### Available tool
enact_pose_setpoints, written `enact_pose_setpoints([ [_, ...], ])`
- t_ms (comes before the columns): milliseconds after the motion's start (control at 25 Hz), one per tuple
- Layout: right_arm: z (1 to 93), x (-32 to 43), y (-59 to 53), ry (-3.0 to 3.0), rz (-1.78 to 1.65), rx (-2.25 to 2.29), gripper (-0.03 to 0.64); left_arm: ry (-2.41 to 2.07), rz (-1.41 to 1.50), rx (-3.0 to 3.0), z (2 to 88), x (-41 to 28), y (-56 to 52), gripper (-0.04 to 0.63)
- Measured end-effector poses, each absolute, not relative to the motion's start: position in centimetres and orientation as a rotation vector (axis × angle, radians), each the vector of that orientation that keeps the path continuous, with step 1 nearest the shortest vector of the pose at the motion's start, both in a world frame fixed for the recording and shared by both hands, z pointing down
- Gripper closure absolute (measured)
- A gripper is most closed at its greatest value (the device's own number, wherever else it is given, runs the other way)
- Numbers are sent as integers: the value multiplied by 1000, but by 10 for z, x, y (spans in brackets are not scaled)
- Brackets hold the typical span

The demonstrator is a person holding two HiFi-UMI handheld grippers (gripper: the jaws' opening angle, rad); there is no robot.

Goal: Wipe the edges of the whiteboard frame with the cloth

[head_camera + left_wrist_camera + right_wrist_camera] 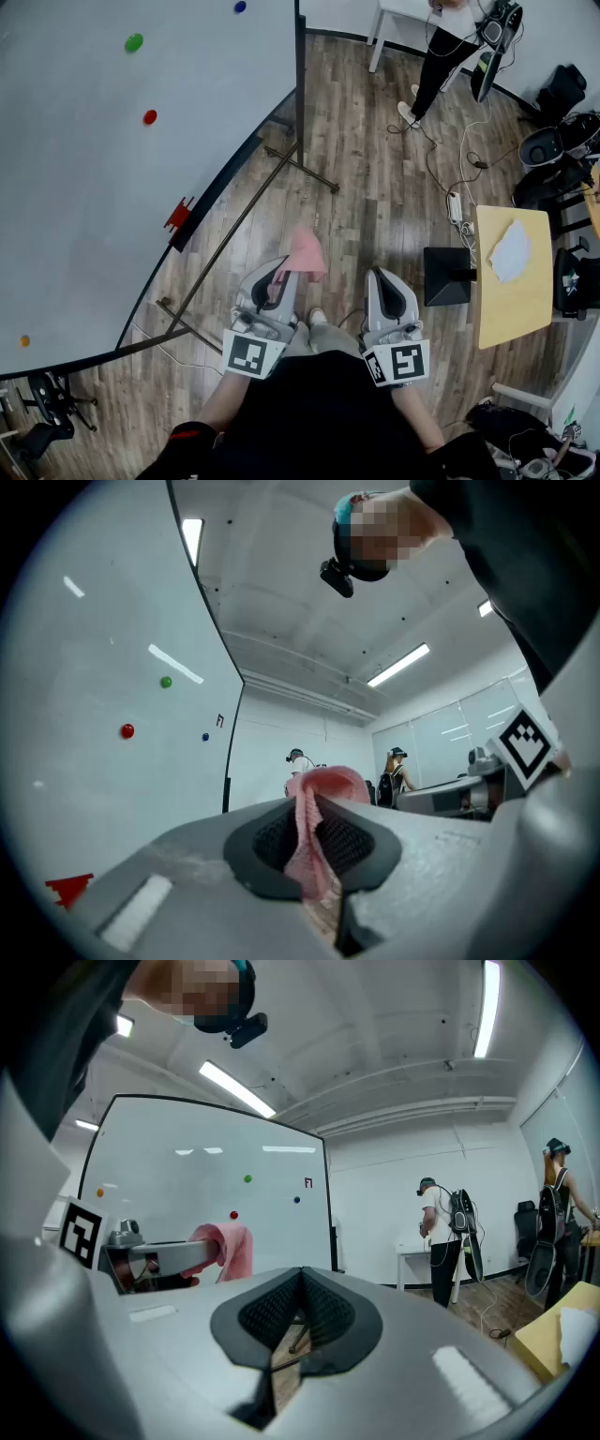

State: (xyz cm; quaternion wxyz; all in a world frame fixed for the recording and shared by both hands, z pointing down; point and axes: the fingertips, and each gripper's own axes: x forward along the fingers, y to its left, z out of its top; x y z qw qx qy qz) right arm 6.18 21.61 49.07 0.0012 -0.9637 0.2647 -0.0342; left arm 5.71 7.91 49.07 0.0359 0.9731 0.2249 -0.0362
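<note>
A large whiteboard (84, 169) on a wheeled stand fills the left of the head view, with a black frame edge (300, 66) on its right side and a lower edge (202, 202). My left gripper (281, 275) is shut on a pink cloth (307, 251) that sticks out past its tips, a short way off the board's lower edge. In the left gripper view the pink cloth (314, 832) is pinched between the jaws. My right gripper (380, 281) hangs beside it, shut on nothing. The right gripper view shows the cloth (225, 1249) and the whiteboard (206, 1194).
Coloured magnets (134, 42) dot the board and a red holder (178, 216) sits on its lower edge. The stand's legs (300, 169) spread over the wood floor. To the right are a yellow table (511, 281), a black box (445, 277), cables and a standing person (445, 47).
</note>
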Motion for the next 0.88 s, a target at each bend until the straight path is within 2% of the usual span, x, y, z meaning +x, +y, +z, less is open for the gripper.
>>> enact_pose_setpoints([
  [880, 501, 79, 205, 668, -81, -3030, 615, 780, -100, 2994, 494, 81, 54, 572],
])
